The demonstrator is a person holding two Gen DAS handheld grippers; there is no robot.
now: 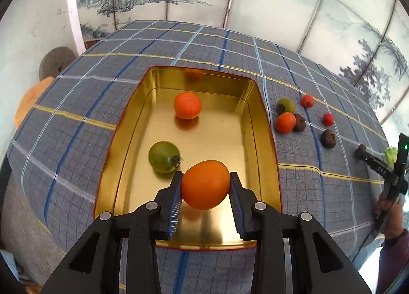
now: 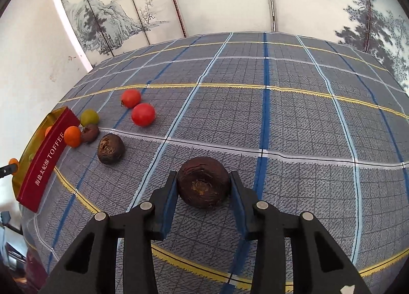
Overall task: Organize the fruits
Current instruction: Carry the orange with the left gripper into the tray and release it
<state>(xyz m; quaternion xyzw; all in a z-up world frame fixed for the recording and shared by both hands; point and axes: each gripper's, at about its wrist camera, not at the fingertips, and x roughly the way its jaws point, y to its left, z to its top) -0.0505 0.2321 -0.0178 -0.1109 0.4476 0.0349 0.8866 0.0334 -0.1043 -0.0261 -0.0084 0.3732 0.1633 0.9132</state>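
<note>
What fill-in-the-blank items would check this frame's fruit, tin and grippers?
1. The left gripper holds an ____ fruit over the tin.
2. The right gripper holds a dark ____ fruit.
3. Loose in the tin lie an orange fruit and a ____ one.

Missing: orange; brown; green

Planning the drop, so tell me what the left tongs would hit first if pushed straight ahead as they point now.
The left tongs, shut on an orange fruit over the gold tin, point along its floor. Probably the floor first, or the far orange fruit; the green fruit sits left. Depth is unclear.
</note>
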